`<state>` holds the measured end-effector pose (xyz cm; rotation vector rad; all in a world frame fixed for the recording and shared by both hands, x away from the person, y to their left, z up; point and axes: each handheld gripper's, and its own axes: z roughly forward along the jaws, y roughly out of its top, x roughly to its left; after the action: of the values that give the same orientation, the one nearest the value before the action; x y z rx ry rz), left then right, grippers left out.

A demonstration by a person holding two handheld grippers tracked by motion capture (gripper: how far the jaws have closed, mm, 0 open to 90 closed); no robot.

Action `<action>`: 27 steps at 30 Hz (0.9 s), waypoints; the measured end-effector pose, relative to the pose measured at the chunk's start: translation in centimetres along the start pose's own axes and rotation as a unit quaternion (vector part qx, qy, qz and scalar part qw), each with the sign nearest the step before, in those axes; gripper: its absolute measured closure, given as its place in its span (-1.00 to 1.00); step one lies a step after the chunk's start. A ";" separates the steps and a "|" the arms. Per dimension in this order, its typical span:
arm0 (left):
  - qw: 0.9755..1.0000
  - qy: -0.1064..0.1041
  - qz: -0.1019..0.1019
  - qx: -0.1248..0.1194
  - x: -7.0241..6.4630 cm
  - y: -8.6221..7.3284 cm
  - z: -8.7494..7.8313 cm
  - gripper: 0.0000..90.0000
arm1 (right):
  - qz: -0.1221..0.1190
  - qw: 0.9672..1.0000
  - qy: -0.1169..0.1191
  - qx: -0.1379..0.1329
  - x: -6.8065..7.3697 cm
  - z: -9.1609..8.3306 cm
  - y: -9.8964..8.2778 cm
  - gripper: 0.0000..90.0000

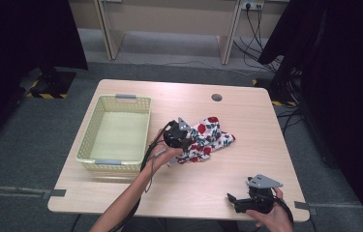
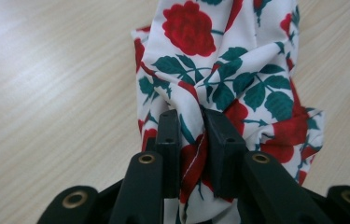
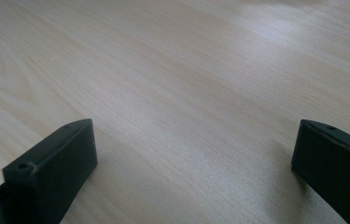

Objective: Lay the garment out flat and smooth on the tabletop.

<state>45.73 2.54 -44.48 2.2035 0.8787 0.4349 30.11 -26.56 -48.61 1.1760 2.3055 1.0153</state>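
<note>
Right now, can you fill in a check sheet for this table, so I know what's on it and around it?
Surface: pale wooden table with a round cable hole.
Job's things: rose-print cloth bunched mid-table; empty yellow basket beside it.
Clutter: nothing seen.
Grippers: left gripper has a fold of the cloth between its pads; right gripper open above bare wood near the table's front corner.
Cables: a black cable trails from the left gripper; more hang from a wall socket.
Surroundings: grey floor, dark curtains, another desk behind.
</note>
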 end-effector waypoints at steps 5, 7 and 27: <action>1.000 -0.012 -0.001 0.007 -0.5 -0.4 0.6 0.68 | 0.000 1.000 0.000 0.000 0.0 0.0 0.0 -0.99; 1.000 -0.020 -0.003 0.009 -0.7 -0.5 0.8 0.69 | 0.000 1.000 0.000 0.000 0.0 0.0 0.0 -0.99; 0.995 -0.076 0.065 -0.004 -8.4 -0.2 -0.8 0.73 | 0.039 0.999 -0.026 -0.001 -1.4 -0.6 0.1 -0.88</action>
<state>39.22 -2.83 -44.45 2.2620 0.6536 0.3268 30.65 -27.87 -48.13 1.2853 2.2327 1.0017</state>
